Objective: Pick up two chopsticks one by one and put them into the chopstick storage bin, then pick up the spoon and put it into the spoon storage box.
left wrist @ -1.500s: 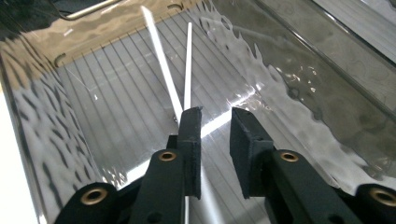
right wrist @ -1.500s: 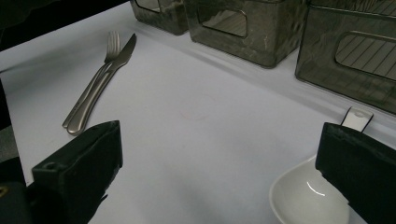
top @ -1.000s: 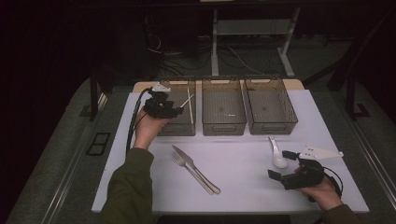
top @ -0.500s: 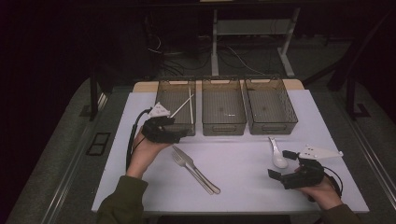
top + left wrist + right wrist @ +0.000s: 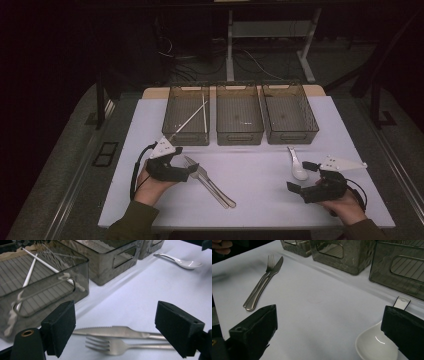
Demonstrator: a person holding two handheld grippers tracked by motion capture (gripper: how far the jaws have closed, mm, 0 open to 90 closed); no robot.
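- Steel fork [image 5: 117, 346] and steel knife [image 5: 112, 331] lie side by side on the tabletop [image 5: 260, 170], touching along their handles, near the front of the left bin [image 5: 187, 117]. I judge they are the next things to sort, because the left hand-held gripper [image 5: 192, 170] hovers just at their head ends.
- Its jaws have just been opening and stand wide, one on each side of the fork and knife, with nothing pressed between them.
- White chopsticks [image 5: 192, 116] already lie crossed in the left bin, so each bin probably takes one kind of utensil; the middle bin [image 5: 239, 116] and the right bin [image 5: 289, 115] look empty.
- A white spoon [image 5: 297, 165] lies just before the right hand-held gripper [image 5: 302, 175], whose jaws are open and hold nothing.
- The left gripper view shows the knife's serrated edge and the fork's tines; the high view shows how all three bins stand in a row.
- The right gripper view shows the spoon bowl [image 5: 377, 345] between its own jaws.
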